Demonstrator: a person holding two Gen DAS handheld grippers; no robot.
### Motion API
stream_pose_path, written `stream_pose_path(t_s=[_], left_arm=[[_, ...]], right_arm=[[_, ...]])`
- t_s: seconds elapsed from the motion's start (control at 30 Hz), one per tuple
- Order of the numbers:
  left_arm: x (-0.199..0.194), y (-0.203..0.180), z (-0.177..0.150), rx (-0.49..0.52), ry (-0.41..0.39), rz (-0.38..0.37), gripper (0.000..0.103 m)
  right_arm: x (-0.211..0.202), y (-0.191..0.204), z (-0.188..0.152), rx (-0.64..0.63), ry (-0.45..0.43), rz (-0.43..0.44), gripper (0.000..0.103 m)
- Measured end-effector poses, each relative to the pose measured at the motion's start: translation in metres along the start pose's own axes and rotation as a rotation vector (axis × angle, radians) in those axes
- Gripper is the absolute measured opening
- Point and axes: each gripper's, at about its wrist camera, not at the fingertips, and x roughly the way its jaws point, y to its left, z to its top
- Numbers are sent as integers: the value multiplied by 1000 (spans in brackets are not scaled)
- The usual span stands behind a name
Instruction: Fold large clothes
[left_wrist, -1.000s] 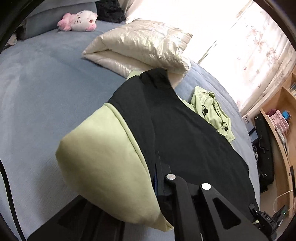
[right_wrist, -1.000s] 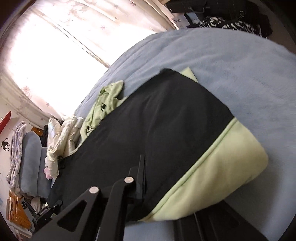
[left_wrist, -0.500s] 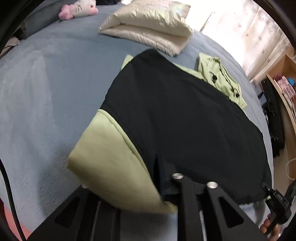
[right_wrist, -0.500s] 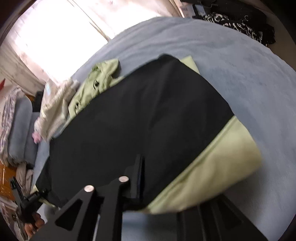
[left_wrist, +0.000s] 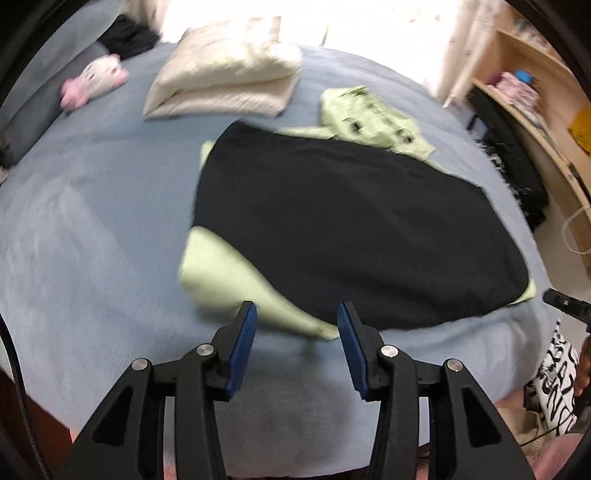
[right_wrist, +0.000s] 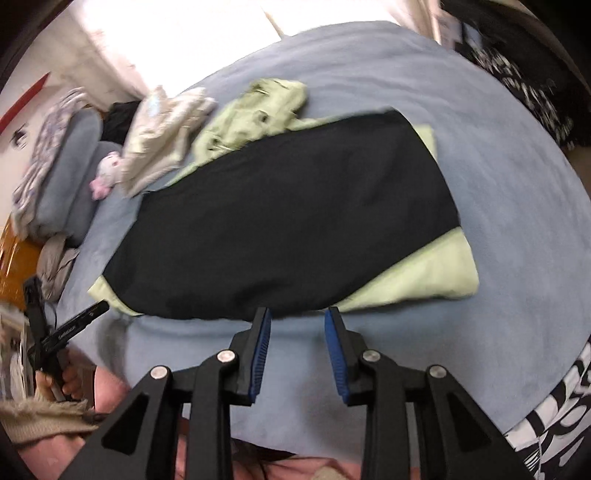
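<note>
Black-and-green garment (left_wrist: 343, 229) lies folded flat on the blue bed (left_wrist: 92, 229), its green sleeve at the near edge. We hold the left gripper (left_wrist: 295, 317) and right gripper (right_wrist: 297, 321) just short of it, jaws apart, gripping nothing.

Left wrist view: from bed (left_wrist: 92, 236) foot edge, facing headward, near. Right wrist view: same edge, angled toward pillows. Both share black-and-green garment (left_wrist: 351, 229) (right_wrist: 295, 221), cream folded jacket (left_wrist: 225, 81)
</note>
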Motion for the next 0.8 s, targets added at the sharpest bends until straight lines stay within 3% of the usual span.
stream_pose_path(t_s=[0.13, 0.33, 0.53, 0.8], left_arm=[[9, -20, 12, 28, -25, -66, 54], [70, -40, 29, 18, 87, -86, 54], [123, -42, 46, -13, 142, 15, 54], [157, -39, 98, -40, 141, 91, 54]], right_arm=[[17, 18, 9, -64, -22, 1, 31], [87, 14, 26, -96, 52, -68, 31], [138, 6, 53, -123, 52, -156, 31], [172, 5, 107, -131, 18, -167, 30]])
